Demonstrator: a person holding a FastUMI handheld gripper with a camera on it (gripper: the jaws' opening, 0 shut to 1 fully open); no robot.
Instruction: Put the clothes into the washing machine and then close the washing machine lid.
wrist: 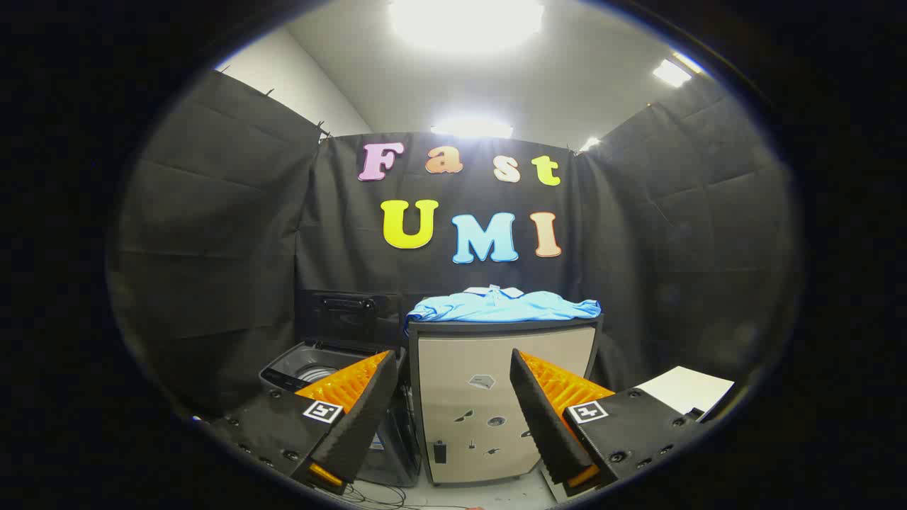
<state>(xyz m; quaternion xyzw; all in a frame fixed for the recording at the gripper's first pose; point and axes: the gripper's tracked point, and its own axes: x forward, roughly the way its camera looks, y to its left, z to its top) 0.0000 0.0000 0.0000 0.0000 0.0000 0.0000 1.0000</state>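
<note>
Clothes (504, 306), seemingly a single light blue garment with a collar, were laid in a loose flat heap on top of a pale cabinet (496, 397), spread across most of its dark top so that an edge or fold could be pinched from the front. Beside the cabinet, on its left and lower than its top, the washing machine (322, 368) was set with its lid (345, 308) swung up against the booth wall, so the drum was left open to receive a drop from above; only part of the drum's rim could be seen behind one finger. A white sheet (686, 388) was placed low to the right of the cabinet, well apart from the task. The gripper (453, 386) was held in front of the cabinet and below its top, with its fingers spread wide and nothing between them, the cabinet's front being framed in the gap. The garment was not yet touched, so the reach was judged barely begun: a rise above the cabinet's top would be needed first.
</note>
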